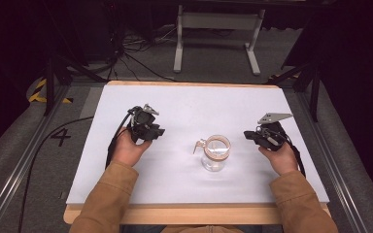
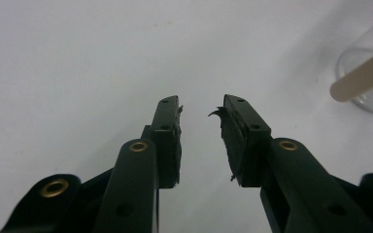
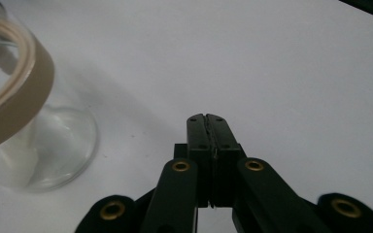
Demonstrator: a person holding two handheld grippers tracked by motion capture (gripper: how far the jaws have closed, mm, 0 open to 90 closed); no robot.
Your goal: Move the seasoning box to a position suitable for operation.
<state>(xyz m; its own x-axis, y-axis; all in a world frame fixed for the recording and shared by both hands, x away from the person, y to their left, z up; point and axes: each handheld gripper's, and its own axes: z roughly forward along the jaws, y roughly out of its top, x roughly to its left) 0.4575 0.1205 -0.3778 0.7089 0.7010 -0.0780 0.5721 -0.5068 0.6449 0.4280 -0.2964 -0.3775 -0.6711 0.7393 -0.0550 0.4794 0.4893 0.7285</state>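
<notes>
A clear glass jar (image 1: 214, 155) with a tan wooden rim and a small metal clasp at its left stands near the middle of the white table top (image 1: 184, 107). My left gripper (image 1: 158, 131) rests on the table left of the jar, open, with nothing between its jaws (image 2: 201, 114); the jar's base and a tan edge (image 2: 364, 77) sit at the upper right of the left gripper view. My right gripper (image 1: 248, 134) rests to the right of the jar, its jaws pressed together on nothing (image 3: 207, 117). The jar (image 3: 24, 131) stands close at the left of the right gripper view.
The white table top sits on a wooden board (image 1: 194, 213). Behind the table a white metal stand (image 1: 218, 34) and black cables (image 1: 136, 48) lie on the grey floor. Metal rails (image 1: 24, 160) run along both sides. Sleeved forearms (image 1: 107, 199) enter from the bottom.
</notes>
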